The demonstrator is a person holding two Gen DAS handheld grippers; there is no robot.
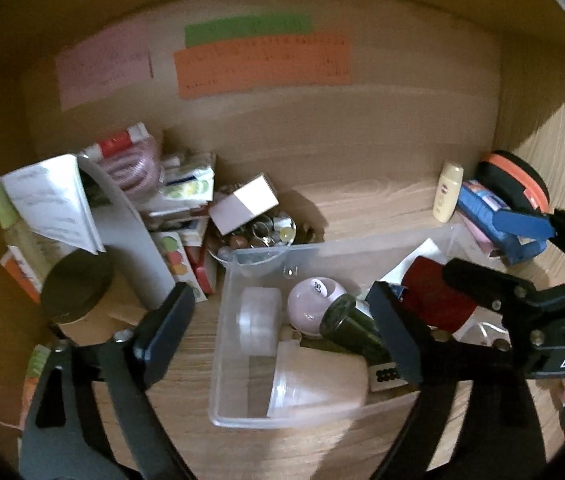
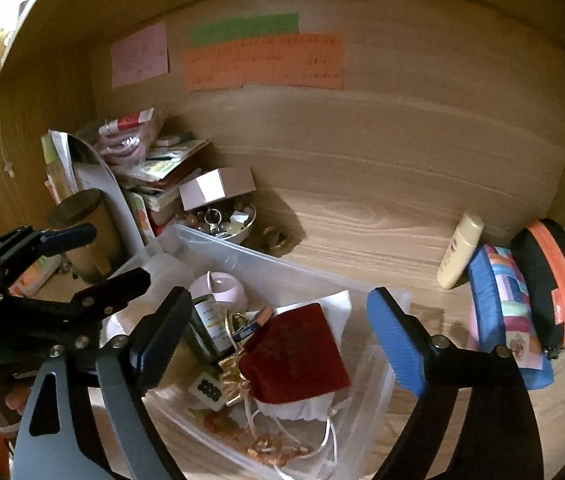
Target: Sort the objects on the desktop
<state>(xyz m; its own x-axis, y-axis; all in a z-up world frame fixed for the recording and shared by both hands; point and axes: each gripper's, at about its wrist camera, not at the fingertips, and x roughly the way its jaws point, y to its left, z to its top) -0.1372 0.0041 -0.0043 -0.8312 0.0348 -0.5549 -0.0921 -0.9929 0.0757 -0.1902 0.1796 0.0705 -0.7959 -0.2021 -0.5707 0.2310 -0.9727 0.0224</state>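
Clear plastic bin (image 1: pixel 226 320), velvety red pouch (image 2: pixel 294 356)

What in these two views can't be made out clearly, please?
- Sticky notes: writing blurred in both views.
- Green bottle: label too small; right view, partly behind the right tongs.
- Bowl: contents too small; left view, box overlapping.

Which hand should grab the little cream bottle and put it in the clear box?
Probably the right gripper. The cream bottle leans on the wall at the right, nearer its blue fingertip. The left gripper is open over the clear box, farther away.
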